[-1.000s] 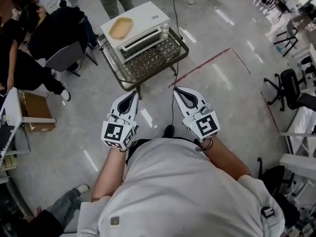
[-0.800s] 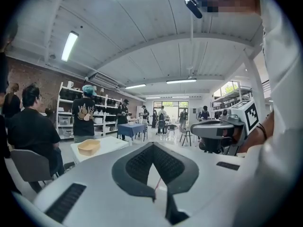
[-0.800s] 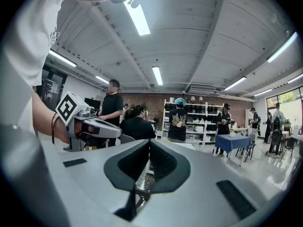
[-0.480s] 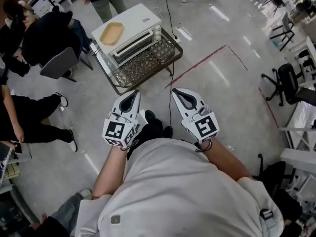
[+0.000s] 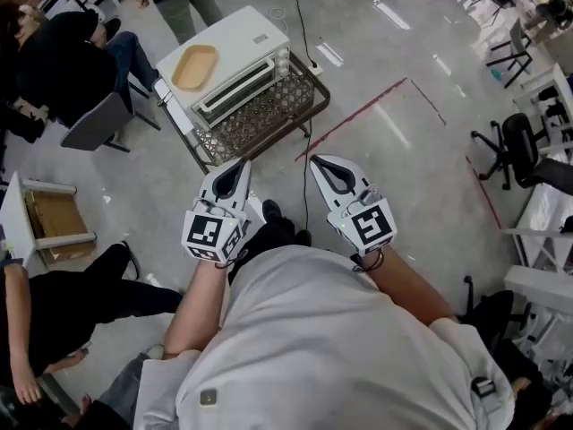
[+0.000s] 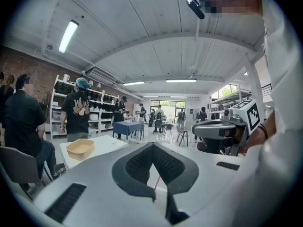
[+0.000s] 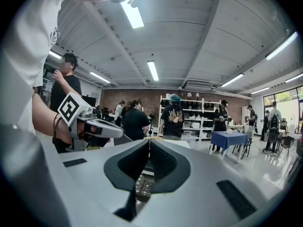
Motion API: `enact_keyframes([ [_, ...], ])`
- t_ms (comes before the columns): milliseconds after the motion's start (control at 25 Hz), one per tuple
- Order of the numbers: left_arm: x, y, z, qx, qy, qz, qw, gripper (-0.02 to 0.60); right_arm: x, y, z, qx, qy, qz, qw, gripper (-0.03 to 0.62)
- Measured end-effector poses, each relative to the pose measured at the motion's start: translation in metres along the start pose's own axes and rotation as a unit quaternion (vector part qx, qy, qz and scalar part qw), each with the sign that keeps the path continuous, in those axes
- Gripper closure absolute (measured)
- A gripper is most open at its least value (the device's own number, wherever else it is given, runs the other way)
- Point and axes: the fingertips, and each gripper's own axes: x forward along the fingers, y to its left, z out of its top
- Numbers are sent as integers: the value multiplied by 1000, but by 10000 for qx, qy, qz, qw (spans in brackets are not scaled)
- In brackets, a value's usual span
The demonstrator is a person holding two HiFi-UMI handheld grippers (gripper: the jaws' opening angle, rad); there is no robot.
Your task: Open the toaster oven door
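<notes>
Standing at the far left, a white shelf unit (image 5: 20, 206) carries a brown cardboard box (image 5: 55, 215), with a seated person in black (image 5: 63, 298) beside it. Next comes a grey chair (image 5: 97, 122), set near the left corner of the table (image 5: 210, 155), a low wire-mesh piece with a dark frame. On that table rests the toaster oven (image 5: 235, 41), white and upright, pushed toward the far side. Its door (image 5: 240, 86) faces the person and is shut flat against the front, with the handle bar running along its upper edge. A shallow tan tray (image 5: 194, 66) lies on the oven's roof, toward its left end. The left gripper (image 5: 242, 163) is held low in front of the person's body, tip aimed at the table and apart from it, its marker cube (image 5: 208, 235) at the rear. Its fingers (image 6: 99, 183) are pressed together with nothing between them. A black cable (image 5: 298, 12) runs across the floor from the table's right side. The right gripper (image 5: 314, 159) sits level with the left one, near it and likewise short of the table. Its fingers (image 7: 203, 183) are also pressed together and carry nothing. Further right, a red tape line (image 5: 363, 115) marks the grey floor, and a black office chair (image 5: 524, 150) stands by the right edge.
</notes>
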Motion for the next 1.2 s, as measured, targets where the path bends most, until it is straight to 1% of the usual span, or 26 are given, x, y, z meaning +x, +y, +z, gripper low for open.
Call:
enact_keyframes([
  [120, 13, 19, 4, -33, 24, 17, 10000, 565, 23, -14, 3, -270, -115, 56, 9996, 576],
  [200, 27, 35, 4, -69, 29, 28, 10000, 565, 44, -24, 4, -350, -87, 84, 9993, 576],
  [400, 62, 82, 8, -100, 18, 20, 9999, 565, 100, -45, 2, -274, 94, 130, 9995, 576],
  [520, 66, 105, 10, -150, 24, 26, 9999, 565, 123, -47, 5, -183, 249, 90, 9995, 576],
  [720, 73, 134, 11, -214, 71, 84, 9997, 565, 151, -60, 9, -307, 264, 125, 9991, 576],
  [960, 81, 158, 6, -247, 101, 300, 9992, 565, 179, -74, 4, -282, 328, 269, 9987, 576],
  [1200, 96, 174, 3, -263, 152, 699, 9971, 565, 211, -100, 1, -452, 253, 659, 9965, 576],
])
